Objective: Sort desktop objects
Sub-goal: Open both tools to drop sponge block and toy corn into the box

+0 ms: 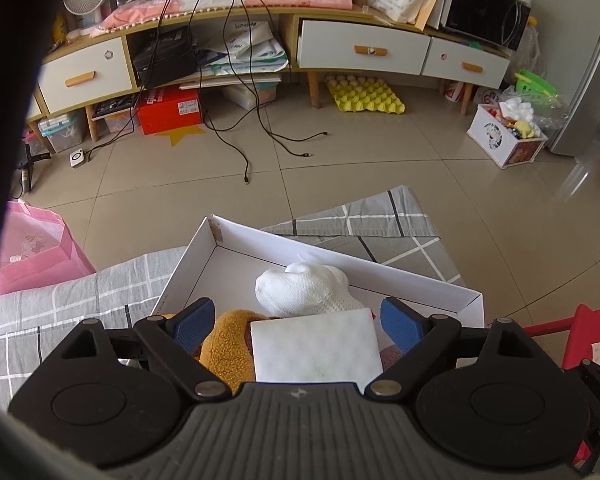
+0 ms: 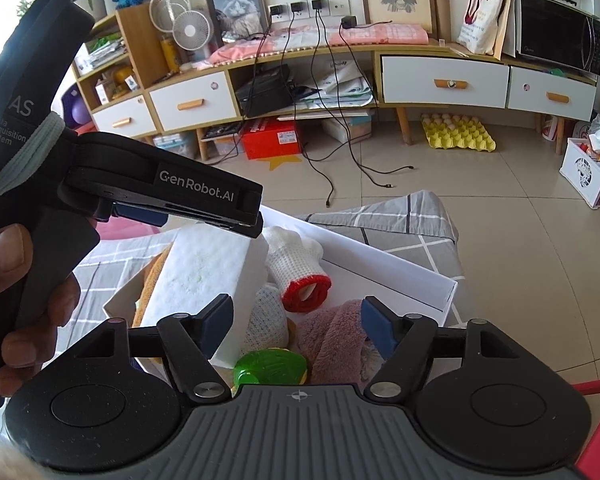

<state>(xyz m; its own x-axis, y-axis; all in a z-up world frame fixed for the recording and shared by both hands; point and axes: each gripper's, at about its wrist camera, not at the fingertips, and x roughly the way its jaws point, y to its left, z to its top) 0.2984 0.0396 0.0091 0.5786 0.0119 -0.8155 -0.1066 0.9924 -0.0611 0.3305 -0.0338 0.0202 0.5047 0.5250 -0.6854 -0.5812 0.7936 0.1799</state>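
Note:
A white cardboard box (image 1: 380, 276) sits on a grey checked cloth (image 1: 80, 300). In it lie a white knit glove (image 1: 308, 288), a brown fuzzy item (image 1: 228, 344) and a white sponge block (image 1: 316, 346). My left gripper (image 1: 296, 322) is open above them, the sponge between its fingers but untouched. In the right wrist view the box (image 2: 412, 280) also holds the sponge (image 2: 204, 276), a red-cuffed glove (image 2: 300, 272), a pink fuzzy cloth (image 2: 336, 340) and a green item (image 2: 272, 368). My right gripper (image 2: 296, 330) is open over them. The left gripper's body (image 2: 188, 196) hovers above the sponge.
A pink bag (image 1: 32, 248) stands left of the cloth. A red frame (image 1: 580, 332) is at the right. Beyond lie tiled floor with loose cables (image 1: 260, 140), a long cabinet (image 1: 364, 48), a yellow egg tray (image 1: 364, 96) and a white toy crate (image 1: 504, 136).

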